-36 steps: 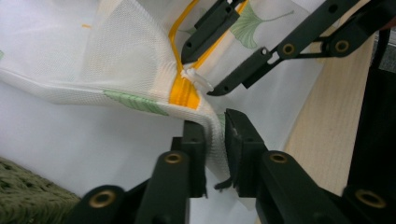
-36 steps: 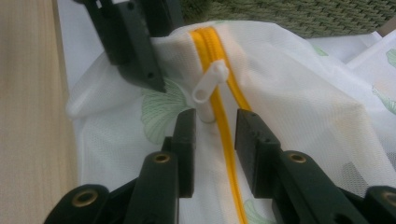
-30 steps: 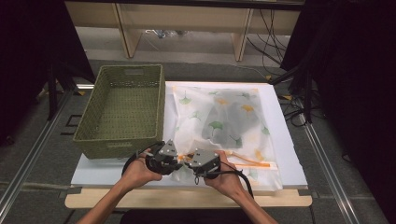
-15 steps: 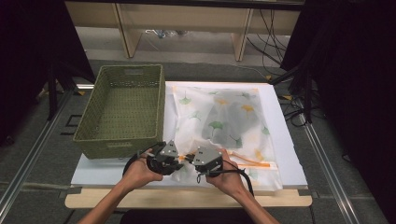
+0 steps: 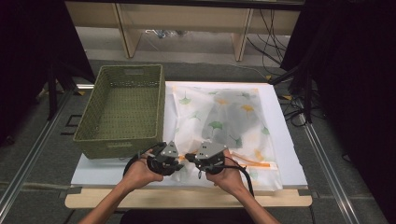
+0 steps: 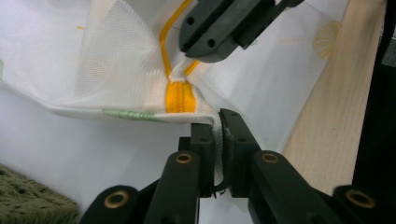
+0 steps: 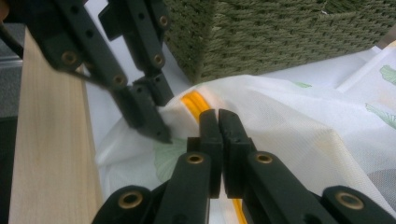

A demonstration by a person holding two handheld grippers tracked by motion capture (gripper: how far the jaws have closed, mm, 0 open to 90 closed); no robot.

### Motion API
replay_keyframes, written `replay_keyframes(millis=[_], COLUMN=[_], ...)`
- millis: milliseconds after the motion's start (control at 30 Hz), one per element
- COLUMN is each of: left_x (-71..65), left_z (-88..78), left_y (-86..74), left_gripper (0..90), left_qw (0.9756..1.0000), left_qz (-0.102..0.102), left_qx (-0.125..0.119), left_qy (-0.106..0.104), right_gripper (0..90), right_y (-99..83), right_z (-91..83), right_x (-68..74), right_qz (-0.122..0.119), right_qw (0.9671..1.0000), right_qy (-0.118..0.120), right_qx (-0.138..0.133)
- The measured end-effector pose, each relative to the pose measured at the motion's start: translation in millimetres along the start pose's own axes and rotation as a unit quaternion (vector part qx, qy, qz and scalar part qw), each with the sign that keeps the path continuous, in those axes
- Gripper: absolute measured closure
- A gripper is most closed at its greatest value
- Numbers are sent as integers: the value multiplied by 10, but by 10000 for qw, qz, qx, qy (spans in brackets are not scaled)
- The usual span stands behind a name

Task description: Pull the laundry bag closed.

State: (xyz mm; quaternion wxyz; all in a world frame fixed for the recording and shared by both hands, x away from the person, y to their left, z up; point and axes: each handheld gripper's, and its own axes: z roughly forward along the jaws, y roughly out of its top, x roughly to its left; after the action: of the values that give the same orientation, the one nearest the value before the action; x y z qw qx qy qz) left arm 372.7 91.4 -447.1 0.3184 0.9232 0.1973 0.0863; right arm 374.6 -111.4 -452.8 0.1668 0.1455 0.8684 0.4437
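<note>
A white mesh bag (image 5: 219, 121) printed with green and yellow leaves lies flat on the white board (image 5: 280, 121). An orange zipper (image 5: 254, 163) runs along its near edge. Both hands meet at the bag's near-left corner. My left gripper (image 6: 218, 119) is shut on the bag's corner hem, just below the zipper end (image 6: 180, 95). My right gripper (image 7: 217, 114) has just been closing and now pinches the small white zipper pull at the orange zipper (image 7: 194, 102). In the high view the left gripper (image 5: 180, 161) and the right gripper (image 5: 190, 157) almost touch.
A green woven basket (image 5: 123, 109) stands on the board's left, close behind the grippers (image 7: 280, 37). The wooden table edge (image 5: 187, 198) runs just under the hands. Cables lie on the floor at the back right.
The right gripper has edged slightly at the zipper end. The left hand and the bag stay where they were.
</note>
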Motion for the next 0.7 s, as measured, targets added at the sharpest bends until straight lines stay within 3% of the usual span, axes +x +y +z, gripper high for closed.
replay_keyframes(millis=[67,200,233,267,300,333,367,400,433,467,500,600,700], left_x=[15,69,89,88,106,78,121,100,114,112,122,129,91], left_z=[0,-7,-19,-22,-34,-15,-50,-29,-39,-27,-34,-34,-14], left_y=[0,-26,-28,-30,-29,-26,-24,-20,-15,-12,-10,-7,6], left_gripper=[782,638,615,595,562,547,552,550,554,565,569,705,784], left_qw=[9999,9980,9980,9967,9963,9921,9955,9919,9926,9902,9908,9919,9938], left_qz=[-104,-584,-601,-788,-831,-1191,-917,-1211,-1152,-1320,-1260,-1147,-958], left_qx=[17,-84,-90,-140,-148,-365,-208,-382,-364,-448,-482,-548,-560], left_qy=[-18,-216,-187,-160,-144,-163,-140,-75,-86,-115,-60,-8,45], right_gripper=[900,900,900,900,900,900,900,900,900,900,900,900,900], right_y=[1,-3,-7,-13,-16,-18,-20,-22,-24,-27,-27,-34,-43], right_z=[10,11,11,14,17,22,26,28,31,34,36,40,31], right_x=[-1,-9,-10,-13,-14,-15,-13,-4,-5,-6,-9,-21,-37], right_qz=[14,10,42,50,56,40,38,65,31,51,48,-22,135], right_qw=[10000,10000,10000,9999,9999,9999,9999,9999,9999,9999,9998,9999,9998], right_qy=[35,14,30,48,49,41,45,72,67,76,80,52,38], right_qx=[6,58,78,85,107,112,110,127,126,126,149,148,127])
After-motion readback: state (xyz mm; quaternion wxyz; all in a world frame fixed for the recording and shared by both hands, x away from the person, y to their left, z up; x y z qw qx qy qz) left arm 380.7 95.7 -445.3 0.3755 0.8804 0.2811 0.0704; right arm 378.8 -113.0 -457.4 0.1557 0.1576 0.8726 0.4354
